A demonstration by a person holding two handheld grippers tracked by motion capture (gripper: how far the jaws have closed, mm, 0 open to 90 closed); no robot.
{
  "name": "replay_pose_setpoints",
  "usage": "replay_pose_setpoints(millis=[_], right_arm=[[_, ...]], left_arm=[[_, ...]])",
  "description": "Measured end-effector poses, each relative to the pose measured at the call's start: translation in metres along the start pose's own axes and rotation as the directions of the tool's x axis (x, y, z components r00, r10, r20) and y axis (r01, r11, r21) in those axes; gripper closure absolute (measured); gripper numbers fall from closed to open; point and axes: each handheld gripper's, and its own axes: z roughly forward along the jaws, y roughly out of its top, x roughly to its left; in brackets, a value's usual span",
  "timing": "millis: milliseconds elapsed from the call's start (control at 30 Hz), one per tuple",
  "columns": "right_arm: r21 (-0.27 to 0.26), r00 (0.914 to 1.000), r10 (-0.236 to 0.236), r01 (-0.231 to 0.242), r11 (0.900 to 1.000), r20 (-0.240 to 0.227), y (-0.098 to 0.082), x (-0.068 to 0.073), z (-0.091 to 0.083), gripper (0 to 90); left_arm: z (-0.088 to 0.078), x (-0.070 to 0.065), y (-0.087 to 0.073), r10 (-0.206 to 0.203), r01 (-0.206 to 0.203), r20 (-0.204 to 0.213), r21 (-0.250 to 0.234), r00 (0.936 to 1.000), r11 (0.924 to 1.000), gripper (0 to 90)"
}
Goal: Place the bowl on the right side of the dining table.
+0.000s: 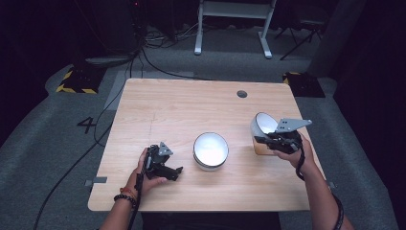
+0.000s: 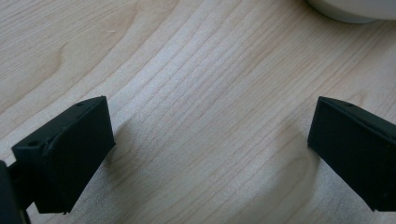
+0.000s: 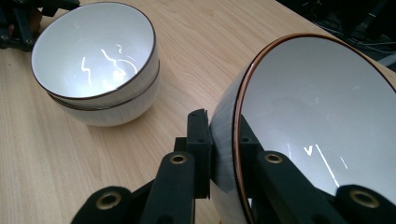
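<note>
1. Bowl (image 1: 264,123), white with a brown rim, is held by the right tool (image 1: 268,140) in the high view, tipped on its side above the right part of the tabletop (image 1: 182,103). A stack of white bowls (image 1: 210,150) stands near the middle, to the left of the held bowl and well apart from it. The left tool (image 1: 174,171) rests low on the tabletop just left of the stack, nearer to it than the right one is.

2. Left tool (image 2: 208,140) in its own view has its jaws spread wide with nothing but bare tabletop (image 2: 196,84) between them. The curved white foot of the stack of white bowls (image 2: 350,9) shows at the top right edge, ahead and to one side.

3. Right tool (image 3: 224,144) in its own view is clamped on the wall of the bowl (image 3: 317,112), one jaw outside and one inside the rim, so the bowl's mouth faces sideways. The stack of white bowls (image 3: 100,60) stands upright, up and to the left of the held bowl, with open tabletop (image 3: 187,37) between them. Judging from this, nesting the held bowl would call for carrying it leftward and levelling its mouth upward over the stack.
</note>
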Motion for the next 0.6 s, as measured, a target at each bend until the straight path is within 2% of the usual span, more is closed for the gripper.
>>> replay_pose_setpoints(millis=[133,600], right_arm=[[0.012,0.9997,0.018,-0.018,1.0,0.015,-0.003,-0.005,0.0,82.1],[0.039,0.9984,0.03,-0.032,0.999,0.048,-0.01,-0.016,0.002,82.1]], left_arm=[[0.0,0.0,0.0,0.005,-0.005,0.002,0.001,1.0,1.0,0.4],[0.0,0.0,0.0,0.005,-0.005,0.002,0.0,1.0,1.0,0.4]])
